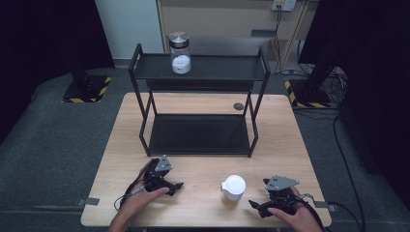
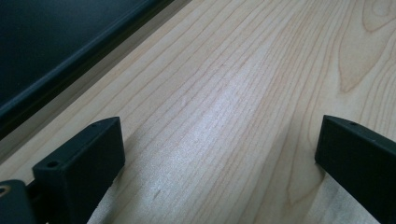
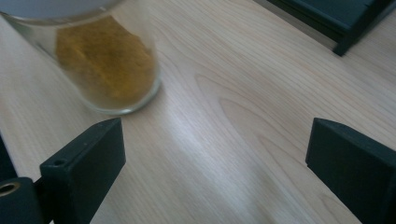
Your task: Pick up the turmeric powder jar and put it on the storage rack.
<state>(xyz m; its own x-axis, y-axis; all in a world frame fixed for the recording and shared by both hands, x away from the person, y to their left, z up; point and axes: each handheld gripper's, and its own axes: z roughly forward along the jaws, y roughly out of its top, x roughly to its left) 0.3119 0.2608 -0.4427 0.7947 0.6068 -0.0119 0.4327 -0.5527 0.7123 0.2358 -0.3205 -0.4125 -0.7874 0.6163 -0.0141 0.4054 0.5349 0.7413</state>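
Still, no legible writing on the white-lidded jar (image 1: 233, 190) or metal-lidded jar (image 1: 180, 53).

Bright on the wooden table (image 1: 203, 166), dark all around it near the edges of the high view. A soft white shine across the wood (image 2: 210, 135) between the jaws in both gripper views. Up close, blurry and fuzzy at the glass jar (image 3: 109, 70). Soft shadows under the black rack (image 1: 198, 133). A little grainy overall.
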